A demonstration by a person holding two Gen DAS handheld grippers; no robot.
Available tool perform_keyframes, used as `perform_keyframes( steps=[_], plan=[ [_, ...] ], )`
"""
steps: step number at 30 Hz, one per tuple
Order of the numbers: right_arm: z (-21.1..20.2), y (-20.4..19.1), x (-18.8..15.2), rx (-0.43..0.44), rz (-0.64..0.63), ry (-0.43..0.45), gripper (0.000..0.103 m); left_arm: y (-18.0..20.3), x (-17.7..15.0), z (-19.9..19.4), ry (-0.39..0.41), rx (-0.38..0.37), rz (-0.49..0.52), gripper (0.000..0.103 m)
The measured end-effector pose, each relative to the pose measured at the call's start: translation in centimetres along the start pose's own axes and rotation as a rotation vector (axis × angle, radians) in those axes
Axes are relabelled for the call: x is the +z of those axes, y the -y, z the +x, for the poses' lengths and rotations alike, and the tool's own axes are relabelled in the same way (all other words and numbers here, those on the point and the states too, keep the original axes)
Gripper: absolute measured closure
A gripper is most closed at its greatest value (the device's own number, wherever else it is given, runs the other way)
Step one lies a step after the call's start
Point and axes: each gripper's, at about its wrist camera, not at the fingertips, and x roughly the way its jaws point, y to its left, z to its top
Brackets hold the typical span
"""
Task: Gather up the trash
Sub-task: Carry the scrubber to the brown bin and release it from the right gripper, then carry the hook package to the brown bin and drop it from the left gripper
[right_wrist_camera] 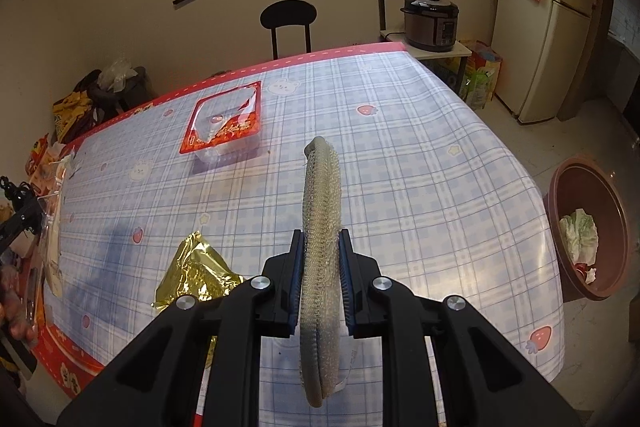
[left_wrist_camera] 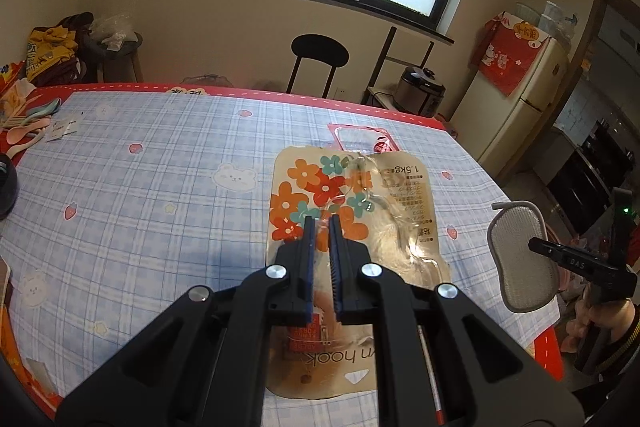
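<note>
My left gripper (left_wrist_camera: 322,223) is shut on a flat beige package printed with orange and teal flowers (left_wrist_camera: 320,183), held up above the checked tablecloth (left_wrist_camera: 160,187). Behind it lies a clear plastic tray with a torn red film lid (left_wrist_camera: 360,137), also (right_wrist_camera: 224,127). My right gripper (right_wrist_camera: 322,239) is shut on a grey mesh scouring pad (right_wrist_camera: 320,195), held edge-on over the table. That pad (left_wrist_camera: 520,255) and the right gripper (left_wrist_camera: 538,245) show at the right of the left wrist view. A crumpled gold foil wrapper (right_wrist_camera: 196,275) lies on the cloth left of the right gripper.
A brown basin (right_wrist_camera: 560,195) holding a cabbage leaf and scraps stands on the floor off the table's right edge. A black chair (right_wrist_camera: 288,17) is at the far side. A cooker (right_wrist_camera: 430,19) and a fridge (right_wrist_camera: 560,27) stand beyond. Pastel spoons (left_wrist_camera: 28,123) lie far left.
</note>
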Motion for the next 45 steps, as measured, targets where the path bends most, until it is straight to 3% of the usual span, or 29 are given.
perform_keyframes(
  steps=[7,13,22,30,31,33,35,37,42,45],
  plan=[
    [-2.1,5.5,1.4,0.006,0.016,0.04,0.085,5.8,-0.3,-1.3,0.025,0.0,0.005,0.092],
    [-4.4,12.8,2.1,-0.028,0.052,0.087,0.085,11.8,-0.4,-1.1,0.044,-0.017,0.012,0.092],
    [-8.0,26.7,2.6,-0.172,0.168,0.131,0.085,21.0,-1.1,1.4,0.038,-0.078,0.035,0.092],
    [-8.6,35.3,3.5,-0.307,0.253,0.133,0.083,27.0,-1.5,3.8,0.033,-0.121,0.055,0.092],
    [-8.7,36.2,3.6,-0.316,0.265,0.133,0.08,27.7,-1.6,4.1,0.031,-0.127,0.061,0.092],
    [-9.1,37.6,3.7,-0.329,0.281,0.147,0.062,29.1,-1.6,4.7,0.027,-0.135,0.074,0.092],
    [-9.7,38.4,3.7,-0.331,0.281,0.174,0.05,30.4,-1.6,5.3,0.022,-0.146,0.088,0.092],
    [-10.3,39.1,3.6,-0.332,0.278,0.188,0.045,31.7,-1.5,5.9,0.016,-0.158,0.102,0.092],
    [-12.4,40.4,2.9,-0.322,0.284,0.223,0.009,35.0,-1.4,7.0,0.005,-0.196,0.151,0.092],
    [-13.4,40.8,2.8,-0.314,0.258,0.218,0.005,36.9,-1.1,7.8,0.002,-0.223,0.182,0.092]
  ],
)
